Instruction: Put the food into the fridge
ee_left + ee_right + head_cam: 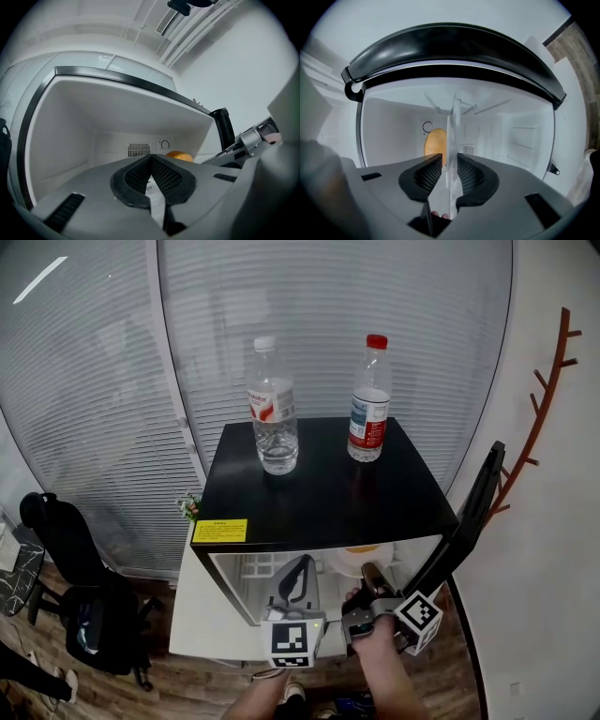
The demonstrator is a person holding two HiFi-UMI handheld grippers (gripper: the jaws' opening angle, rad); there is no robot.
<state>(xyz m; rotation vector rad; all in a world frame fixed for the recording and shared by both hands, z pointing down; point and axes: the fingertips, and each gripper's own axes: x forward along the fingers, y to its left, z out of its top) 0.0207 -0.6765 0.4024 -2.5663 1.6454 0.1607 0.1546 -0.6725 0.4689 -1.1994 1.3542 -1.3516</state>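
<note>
A white mini fridge [202, 596] with a black top stands open below me. On its shelf sits a white plate [349, 562] carrying a round orange-yellow food [362, 547]. My right gripper [373, 576] reaches into the fridge at the plate's near rim. In the right gripper view the plate [453, 136] stands edge-on between the pads of my right gripper [449, 161], with a gap at the left pad, so the jaws are open; the food [435, 143] lies beyond. My left gripper [300, 570] hangs shut at the fridge mouth, left of the plate. Its view shows my left gripper [150, 158] with tips together and the food [178, 155] behind.
Two water bottles, a white-capped bottle [274, 409] and a red-capped bottle [370, 399], stand on the fridge top. The open fridge door [469, 521] swings out to the right. A black chair [70, 559] is at the left, blinds behind, a wall rack [544, 418] at the right.
</note>
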